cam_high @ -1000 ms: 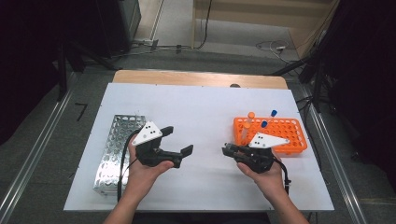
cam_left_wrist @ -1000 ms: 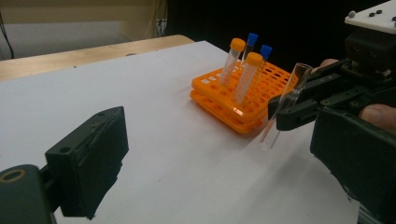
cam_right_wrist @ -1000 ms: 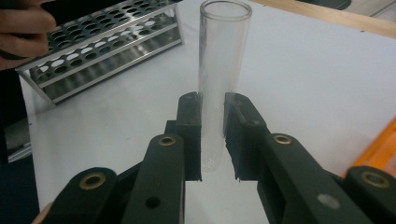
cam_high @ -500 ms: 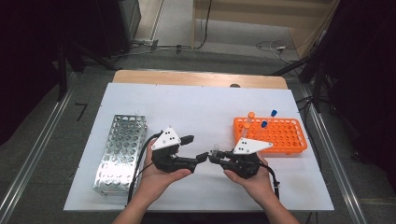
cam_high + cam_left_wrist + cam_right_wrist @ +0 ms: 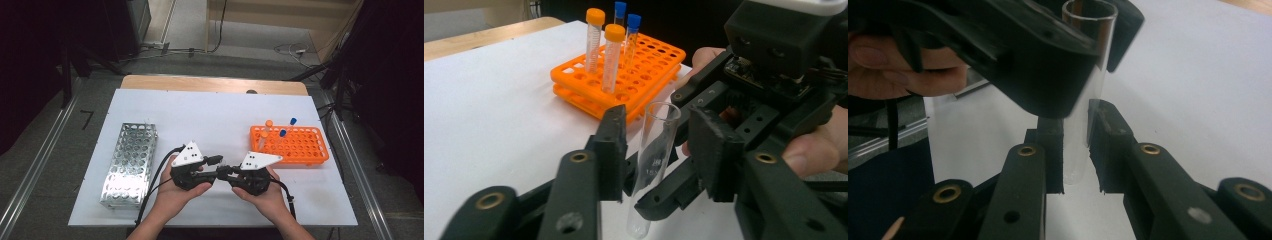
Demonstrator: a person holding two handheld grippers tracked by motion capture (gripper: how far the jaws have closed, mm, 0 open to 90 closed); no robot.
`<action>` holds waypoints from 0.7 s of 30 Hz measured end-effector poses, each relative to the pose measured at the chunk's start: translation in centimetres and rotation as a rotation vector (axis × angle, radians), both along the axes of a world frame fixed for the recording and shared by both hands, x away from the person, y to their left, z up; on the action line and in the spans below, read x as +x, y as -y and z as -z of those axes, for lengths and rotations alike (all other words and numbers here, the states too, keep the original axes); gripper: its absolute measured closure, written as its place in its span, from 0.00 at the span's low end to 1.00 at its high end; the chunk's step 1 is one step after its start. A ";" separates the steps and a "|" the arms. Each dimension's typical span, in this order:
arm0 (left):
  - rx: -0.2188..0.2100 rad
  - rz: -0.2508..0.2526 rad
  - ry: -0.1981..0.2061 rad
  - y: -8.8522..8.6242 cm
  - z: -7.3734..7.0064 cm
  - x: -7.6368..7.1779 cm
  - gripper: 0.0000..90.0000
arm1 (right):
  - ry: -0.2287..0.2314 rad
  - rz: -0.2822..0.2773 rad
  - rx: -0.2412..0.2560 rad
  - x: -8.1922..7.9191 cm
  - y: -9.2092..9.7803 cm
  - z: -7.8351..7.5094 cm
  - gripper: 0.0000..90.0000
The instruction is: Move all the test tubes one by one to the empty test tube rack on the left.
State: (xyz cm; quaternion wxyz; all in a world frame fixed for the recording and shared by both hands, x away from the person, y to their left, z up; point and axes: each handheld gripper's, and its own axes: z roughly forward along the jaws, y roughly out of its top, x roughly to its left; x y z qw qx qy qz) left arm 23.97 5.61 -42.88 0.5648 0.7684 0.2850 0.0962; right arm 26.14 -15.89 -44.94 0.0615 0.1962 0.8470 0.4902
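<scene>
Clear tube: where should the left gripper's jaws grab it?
On the bare upper part, just under the open rim, coming in from the side: the clear tube stands nearly upright, and the right gripper clamps its lower part.

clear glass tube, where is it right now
The clear glass tube stands upright between the left gripper and right gripper at the table's near middle, left of the orange rack.

Grippers moved together at table centre, meeting around glass tube
</scene>
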 end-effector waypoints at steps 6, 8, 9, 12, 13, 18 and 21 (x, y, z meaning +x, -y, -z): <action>0.022 -0.005 0.016 0.2 0.1 -0.1 0.81 | -0.010 -0.010 0.003 -0.1 -0.2 0.0 0.82; 0.024 -0.007 0.021 0.2 0.1 -0.1 0.82 | -0.012 -0.014 0.003 -0.1 -0.2 0.0 0.82; 0.027 -0.011 0.028 0.2 0.1 -0.2 0.83 | -0.013 -0.015 0.004 -0.1 -0.2 0.0 0.82; 0.038 -0.020 0.038 0.2 0.1 -0.2 0.84 | -0.020 -0.014 0.009 0.0 -0.2 0.0 0.82; 0.039 -0.020 0.039 0.2 0.1 -0.3 0.84 | -0.025 -0.013 0.009 0.0 -0.2 0.0 0.82; 0.034 -0.021 0.043 0.1 0.0 -0.2 0.85 | -0.025 -0.016 0.018 0.0 -0.2 0.0 0.82; 0.027 -0.029 0.041 -0.2 -0.1 -0.1 0.85 | -0.012 -0.001 0.029 0.0 -0.2 0.0 0.70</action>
